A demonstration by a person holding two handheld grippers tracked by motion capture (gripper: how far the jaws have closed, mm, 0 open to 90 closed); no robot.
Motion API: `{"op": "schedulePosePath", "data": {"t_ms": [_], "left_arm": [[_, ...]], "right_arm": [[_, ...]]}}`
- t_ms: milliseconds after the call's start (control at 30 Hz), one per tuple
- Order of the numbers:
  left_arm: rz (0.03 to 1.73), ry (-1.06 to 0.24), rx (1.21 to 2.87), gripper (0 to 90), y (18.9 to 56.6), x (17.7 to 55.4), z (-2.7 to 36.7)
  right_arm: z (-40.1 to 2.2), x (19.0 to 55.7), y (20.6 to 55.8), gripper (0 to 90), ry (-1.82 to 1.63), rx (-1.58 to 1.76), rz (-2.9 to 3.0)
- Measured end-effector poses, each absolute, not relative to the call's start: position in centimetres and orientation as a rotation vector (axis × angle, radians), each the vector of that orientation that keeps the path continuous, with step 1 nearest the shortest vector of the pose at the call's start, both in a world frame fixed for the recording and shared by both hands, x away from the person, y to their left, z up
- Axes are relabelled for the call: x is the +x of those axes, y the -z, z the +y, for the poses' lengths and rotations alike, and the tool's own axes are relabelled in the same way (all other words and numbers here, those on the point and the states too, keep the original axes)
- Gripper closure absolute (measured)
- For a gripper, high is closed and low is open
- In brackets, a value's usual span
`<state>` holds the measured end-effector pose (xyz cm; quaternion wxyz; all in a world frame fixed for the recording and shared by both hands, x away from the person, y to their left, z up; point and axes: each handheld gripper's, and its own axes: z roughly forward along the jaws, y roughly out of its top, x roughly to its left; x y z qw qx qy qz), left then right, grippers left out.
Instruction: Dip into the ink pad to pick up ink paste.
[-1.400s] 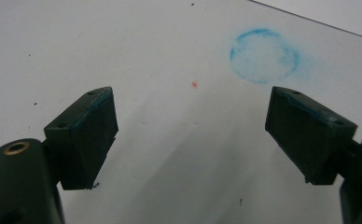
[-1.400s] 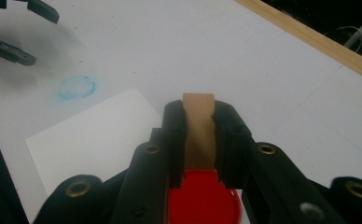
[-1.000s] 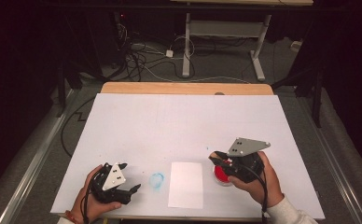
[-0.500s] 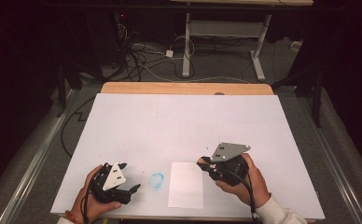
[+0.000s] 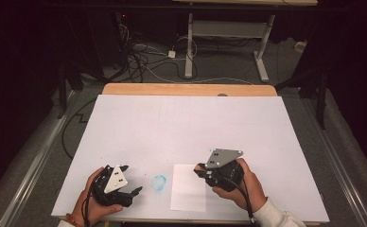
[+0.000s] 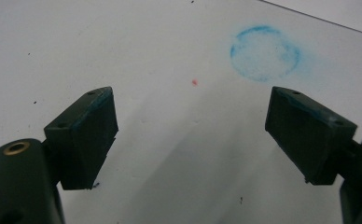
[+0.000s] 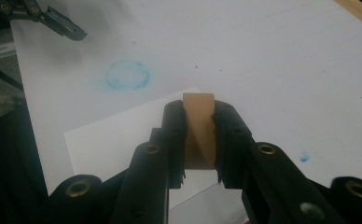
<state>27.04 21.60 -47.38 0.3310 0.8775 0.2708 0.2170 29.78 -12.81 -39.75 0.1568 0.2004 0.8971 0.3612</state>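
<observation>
My right gripper point(image 5: 199, 171) is shut on a small tan wooden block point(image 7: 198, 126), which stands upright between the pads. It hovers at the right edge of a white paper sheet point(image 5: 187, 190) lying near the table's front edge; the sheet point(image 7: 109, 140) also lies below the jaws in the right gripper view. To the left of the sheet is a blue ring-shaped smudge point(image 5: 159, 183) on the white table top. My left gripper point(image 5: 130, 182) rests left of the smudge, open and empty. In the left gripper view the smudge point(image 6: 264, 53) lies just beyond the right jaw of that gripper point(image 6: 191, 95).
The white table top point(image 5: 186, 123) stretches bare toward a wooden strip point(image 5: 186, 89) at its far edge. A tiny blue spot point(image 7: 305, 156) marks the surface right of the block. Cables and desk legs point(image 5: 188, 42) lie on the dark floor beyond.
My right gripper has moved left and down to the paper's edge. A red thing seen under it one second ago is out of sight now. The left hand stayed put.
</observation>
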Motion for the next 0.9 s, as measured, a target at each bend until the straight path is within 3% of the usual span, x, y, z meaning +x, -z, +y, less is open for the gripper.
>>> {"op": "schedulePosePath", "data": {"t_ms": [900], "left_arm": [[0.705,-0.566,2.303,16.2,47.4,27.0,21.5]], "right_arm": [[-10.3,29.6,43.6,76.4,-0.914,0.535,2.677]]}}
